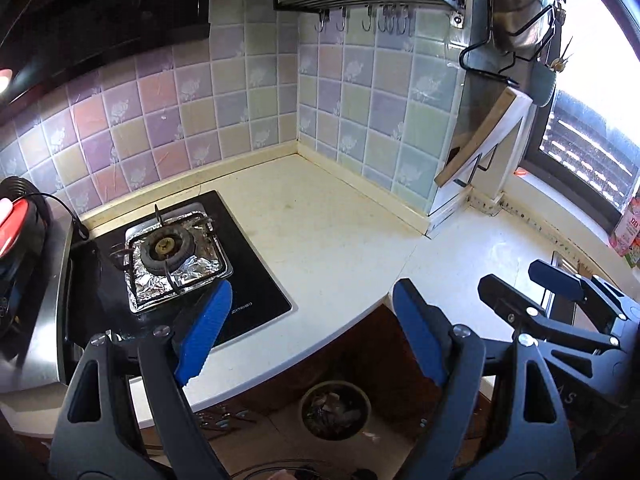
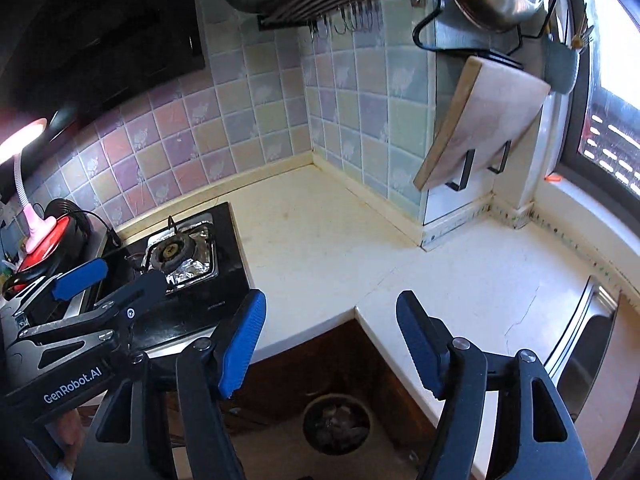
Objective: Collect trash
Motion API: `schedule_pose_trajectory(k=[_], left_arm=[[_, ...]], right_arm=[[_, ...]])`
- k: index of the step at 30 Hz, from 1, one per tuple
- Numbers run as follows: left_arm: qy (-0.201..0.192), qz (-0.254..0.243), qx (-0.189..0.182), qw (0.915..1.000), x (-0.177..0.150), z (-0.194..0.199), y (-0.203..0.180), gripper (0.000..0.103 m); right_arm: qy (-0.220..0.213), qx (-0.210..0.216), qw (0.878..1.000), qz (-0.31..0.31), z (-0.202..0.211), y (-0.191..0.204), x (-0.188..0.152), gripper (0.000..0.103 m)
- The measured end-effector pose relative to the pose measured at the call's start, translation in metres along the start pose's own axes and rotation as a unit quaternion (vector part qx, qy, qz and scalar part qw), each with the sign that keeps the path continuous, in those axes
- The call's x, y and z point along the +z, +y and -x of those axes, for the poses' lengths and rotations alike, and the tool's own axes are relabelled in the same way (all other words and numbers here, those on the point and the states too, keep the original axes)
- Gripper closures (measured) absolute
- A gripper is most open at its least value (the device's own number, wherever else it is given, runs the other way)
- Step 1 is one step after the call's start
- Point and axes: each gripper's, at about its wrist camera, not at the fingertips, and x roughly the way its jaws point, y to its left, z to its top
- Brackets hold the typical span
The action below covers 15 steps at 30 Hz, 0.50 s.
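A round trash bin (image 1: 335,410) stands on the floor below the counter's inner corner, with crumpled waste inside; in the right wrist view the bin (image 2: 337,424) lies low between the fingers. My left gripper (image 1: 312,286) is open above the counter edge, nothing between its blue pads. My right gripper (image 2: 331,298) is open too and holds nothing. Each shows in the other's view: the right gripper (image 1: 516,280) at the right, the left gripper (image 2: 128,276) at the left over the stove. I see no loose trash on the cream countertop (image 1: 320,220).
A foil-lined gas burner (image 1: 168,248) sits on a black hob at the left. A steel sink (image 2: 588,340) is at the right. A cutting board (image 2: 480,120) hangs on a wall rack, pots above it. A pink carton (image 1: 626,228) stands by the window.
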Motion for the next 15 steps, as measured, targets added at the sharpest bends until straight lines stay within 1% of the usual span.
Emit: schedule_pose_trajectory(k=[6,15], left_arm=[[-0.006,0.001,-0.005,1.0000,0.003,0.010,-0.002,0.022],[0.000,-0.003,-0.010,0.9999,-0.002,0.012,-0.007,0.022]], right_arm=[[-0.015,-0.010,1.000,0.006,0.014,0.006,-0.004,0.033],[-0.013,-0.024,1.000,0.006,0.013,0.000,-0.012,0.033]])
